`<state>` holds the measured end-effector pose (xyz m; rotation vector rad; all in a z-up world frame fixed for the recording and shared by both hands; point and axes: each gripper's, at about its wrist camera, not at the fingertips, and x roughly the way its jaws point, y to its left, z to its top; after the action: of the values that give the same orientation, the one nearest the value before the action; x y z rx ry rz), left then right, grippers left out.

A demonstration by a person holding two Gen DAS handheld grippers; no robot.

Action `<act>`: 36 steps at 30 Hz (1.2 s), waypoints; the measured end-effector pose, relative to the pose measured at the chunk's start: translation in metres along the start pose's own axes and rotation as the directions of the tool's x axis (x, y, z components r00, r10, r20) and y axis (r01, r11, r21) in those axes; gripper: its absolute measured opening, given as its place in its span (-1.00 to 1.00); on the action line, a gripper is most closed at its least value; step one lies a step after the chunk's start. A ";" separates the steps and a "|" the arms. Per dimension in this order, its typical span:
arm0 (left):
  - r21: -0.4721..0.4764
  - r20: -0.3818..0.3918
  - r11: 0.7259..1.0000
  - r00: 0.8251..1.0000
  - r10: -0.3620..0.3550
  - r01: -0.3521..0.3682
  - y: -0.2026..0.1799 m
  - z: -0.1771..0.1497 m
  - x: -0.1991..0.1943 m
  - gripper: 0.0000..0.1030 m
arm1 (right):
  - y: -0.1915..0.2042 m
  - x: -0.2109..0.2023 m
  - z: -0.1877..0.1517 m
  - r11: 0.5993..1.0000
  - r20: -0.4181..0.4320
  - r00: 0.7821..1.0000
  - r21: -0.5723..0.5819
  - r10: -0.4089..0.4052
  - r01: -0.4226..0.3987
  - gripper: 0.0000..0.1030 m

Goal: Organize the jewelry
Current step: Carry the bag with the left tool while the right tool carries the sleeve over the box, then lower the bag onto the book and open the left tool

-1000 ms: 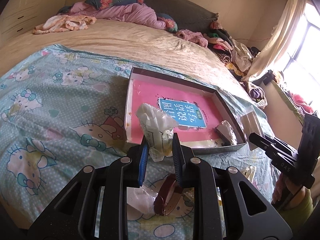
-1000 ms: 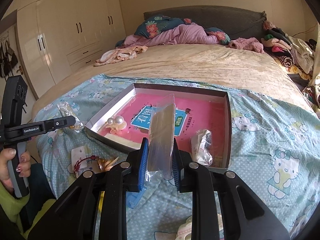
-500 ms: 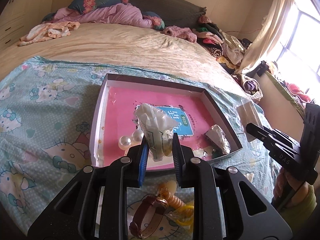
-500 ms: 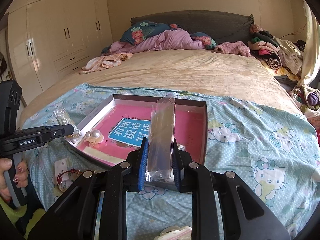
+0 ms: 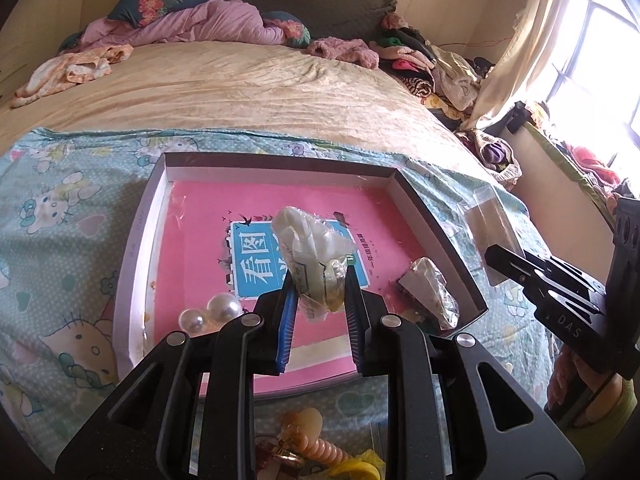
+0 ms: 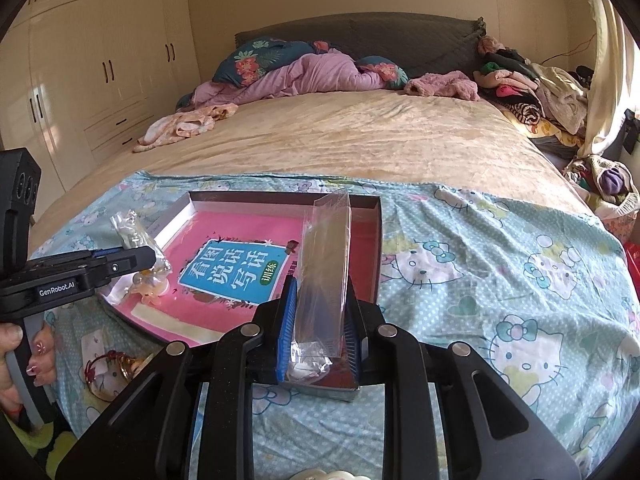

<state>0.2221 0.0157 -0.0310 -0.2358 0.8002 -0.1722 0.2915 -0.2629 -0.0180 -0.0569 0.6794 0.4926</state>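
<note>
Now both hand-held grippers have come in over the shallow box point(image 5: 280, 168), which sits on the cartoon-print sheet point(image 5: 60, 240) at the near end of the bed; a second ago the left one was nearer, short of the box's near rim, with the loose pieces on the sheet showing under its jaws.

At the left of the box's pink floor, a pair of pearl beads point(image 5: 210, 314) lies close to the near-left corner. Just right of them, the left hand-held gripper point(image 5: 318, 300) is clamped on a crumpled plastic packet point(image 5: 312, 256), which it holds up above the printed blue label point(image 5: 256, 276). Its jaws have not shifted, so the packet is carried, not yet released. Further right, a second crinkled packet point(image 5: 430, 292) rests inside against the right wall. At the far right, the right hand-held gripper point(image 6: 318, 320) is pinched shut on a tall clear sleeve point(image 6: 326, 264), standing upright near the box's near-right corner.

Below the left jaws, a beaded orange piece point(image 5: 316, 440) and other bits wait on the sheet outside the box.

My reading: both packets have arrived over their destination, and the next step is to lower and let go inside the box, after which the loose pieces remain.
</note>
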 end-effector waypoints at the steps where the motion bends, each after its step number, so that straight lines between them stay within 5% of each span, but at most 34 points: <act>1: -0.002 -0.013 1.000 1.000 -0.007 0.007 -0.001 -0.002 0.005 -0.71 | -0.001 0.001 0.000 1.000 -0.003 1.000 0.002 -0.004 0.004 -0.59; 24: 0.059 -0.107 0.998 0.994 0.002 0.004 -0.006 -0.017 0.042 -0.66 | -0.013 0.040 -0.012 0.998 -0.091 0.995 0.054 -0.032 0.037 -0.59; 27: 0.041 -0.107 0.999 0.994 -0.002 0.006 -0.003 -0.016 0.042 -0.31 | -0.012 0.043 -0.014 0.998 -0.101 0.994 0.052 -0.036 0.041 -0.59; 36: 0.015 -0.090 1.000 0.996 -0.018 0.019 0.000 -0.019 0.033 -0.18 | -0.008 0.048 -0.017 0.997 -0.113 0.991 0.024 -0.074 0.077 -0.59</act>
<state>0.2309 0.0048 -0.0670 -0.2219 0.8858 -0.2077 0.3172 -0.2536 -0.0621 -0.0838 0.7910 0.4091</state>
